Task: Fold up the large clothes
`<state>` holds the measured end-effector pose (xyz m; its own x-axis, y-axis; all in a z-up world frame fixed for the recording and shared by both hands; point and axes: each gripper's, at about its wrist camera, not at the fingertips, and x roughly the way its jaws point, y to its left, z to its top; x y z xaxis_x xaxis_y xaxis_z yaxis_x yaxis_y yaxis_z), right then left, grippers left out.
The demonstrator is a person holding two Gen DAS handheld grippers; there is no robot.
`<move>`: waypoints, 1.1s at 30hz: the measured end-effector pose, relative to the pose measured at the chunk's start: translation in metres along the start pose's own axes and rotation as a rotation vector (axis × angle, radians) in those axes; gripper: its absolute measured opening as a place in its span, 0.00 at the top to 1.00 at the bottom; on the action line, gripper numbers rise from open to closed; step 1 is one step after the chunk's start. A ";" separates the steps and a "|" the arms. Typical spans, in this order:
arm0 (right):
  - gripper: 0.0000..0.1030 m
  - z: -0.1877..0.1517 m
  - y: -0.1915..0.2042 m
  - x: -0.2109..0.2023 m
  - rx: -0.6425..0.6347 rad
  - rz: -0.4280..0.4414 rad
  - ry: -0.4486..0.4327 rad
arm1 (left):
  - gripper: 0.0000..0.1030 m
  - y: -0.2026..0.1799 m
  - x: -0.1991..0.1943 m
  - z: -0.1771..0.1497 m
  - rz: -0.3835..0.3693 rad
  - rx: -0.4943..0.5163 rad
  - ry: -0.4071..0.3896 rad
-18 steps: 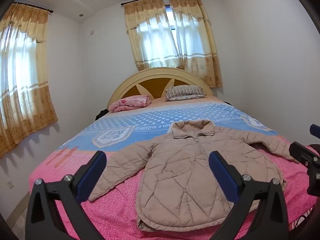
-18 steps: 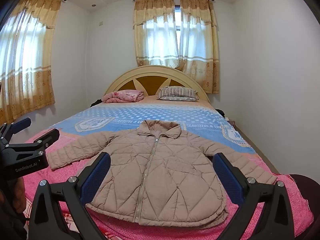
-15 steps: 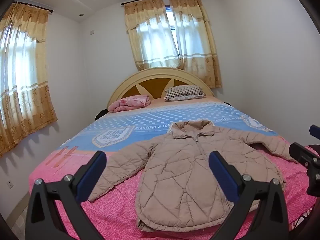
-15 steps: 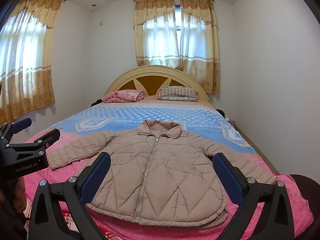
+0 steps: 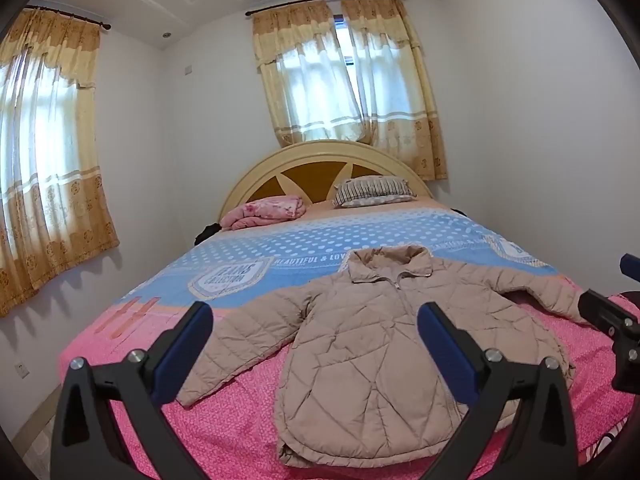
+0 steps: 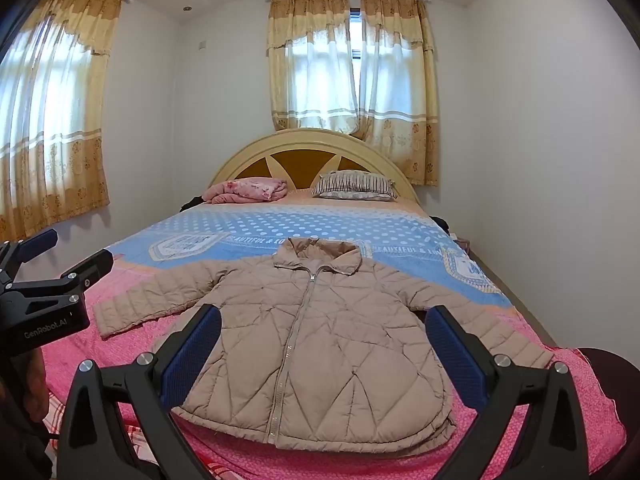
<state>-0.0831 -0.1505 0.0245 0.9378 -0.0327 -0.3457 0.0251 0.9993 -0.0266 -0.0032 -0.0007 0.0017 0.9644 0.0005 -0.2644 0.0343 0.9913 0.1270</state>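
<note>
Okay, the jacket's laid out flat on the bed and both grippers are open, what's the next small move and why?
Probably lower the left gripper onto the end of the jacket's outstretched sleeve on its own side and close there. The jacket lies zipped and flat with both sleeves spread, and both the left and the right gripper hang open above it holding nothing, so a sleeve fold looks like the natural start.

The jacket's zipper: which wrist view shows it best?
The right wrist view: the jacket lies centred and the zipper shows from collar to hem. The left wrist view sees the jacket obliquely, showing only the zipper's top near the collar.
</note>
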 end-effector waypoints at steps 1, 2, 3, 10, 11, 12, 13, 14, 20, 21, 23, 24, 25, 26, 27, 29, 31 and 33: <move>0.01 0.000 -0.001 0.000 0.001 0.000 0.001 | 0.00 0.001 0.000 0.001 0.002 -0.002 0.002; 0.01 -0.002 -0.002 0.001 0.002 0.000 0.002 | 0.00 0.001 0.000 0.001 0.004 -0.003 0.003; 0.01 -0.001 -0.003 0.001 0.003 -0.001 0.002 | 0.00 0.002 0.001 0.001 0.004 -0.004 0.004; 0.01 -0.006 0.002 0.000 0.003 -0.003 0.011 | 0.00 0.007 0.001 0.000 0.006 -0.008 0.000; 0.01 -0.006 0.001 0.000 0.003 -0.004 0.012 | 0.00 0.007 0.001 0.000 0.006 -0.008 0.000; 0.01 -0.006 0.002 0.000 0.003 -0.005 0.012 | 0.00 0.007 0.001 0.000 0.007 -0.008 0.000; 0.01 -0.007 0.002 0.000 0.003 -0.005 0.013 | 0.00 0.007 0.001 0.000 0.007 -0.008 -0.001; 0.01 -0.007 0.002 0.000 0.004 -0.004 0.016 | 0.00 0.008 0.001 0.000 0.008 -0.008 -0.001; 0.01 -0.007 0.002 0.001 0.005 -0.006 0.017 | 0.00 0.009 0.001 0.002 0.008 -0.007 -0.002; 0.01 -0.007 0.002 0.001 0.003 -0.006 0.017 | 0.00 0.008 0.001 0.002 0.009 -0.006 -0.002; 0.01 -0.006 0.000 0.001 0.005 -0.005 0.020 | 0.00 0.009 0.001 0.002 0.010 -0.007 -0.002; 0.01 -0.006 0.001 0.002 0.004 -0.005 0.022 | 0.00 0.009 0.001 0.003 0.009 -0.006 -0.002; 0.01 -0.006 0.000 0.001 0.004 -0.006 0.022 | 0.00 0.009 0.001 0.002 0.011 -0.006 -0.002; 0.01 -0.006 0.000 0.001 0.005 -0.006 0.021 | 0.00 0.010 0.001 0.003 0.012 -0.007 -0.001; 0.01 -0.006 0.000 0.001 0.005 -0.005 0.020 | 0.00 0.010 0.000 0.003 0.010 -0.007 -0.001; 0.01 -0.005 0.001 0.002 0.004 -0.006 0.020 | 0.00 0.009 0.001 0.005 0.014 -0.004 -0.003; 0.01 -0.005 0.000 0.002 0.003 -0.005 0.021 | 0.00 0.010 0.001 0.005 0.011 -0.007 -0.001; 0.01 -0.005 0.001 0.001 0.003 -0.005 0.023 | 0.00 0.009 0.001 0.004 0.014 -0.006 -0.002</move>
<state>-0.0835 -0.1501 0.0196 0.9294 -0.0378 -0.3670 0.0304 0.9992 -0.0258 -0.0010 0.0074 0.0063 0.9652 0.0142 -0.2611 0.0191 0.9920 0.1245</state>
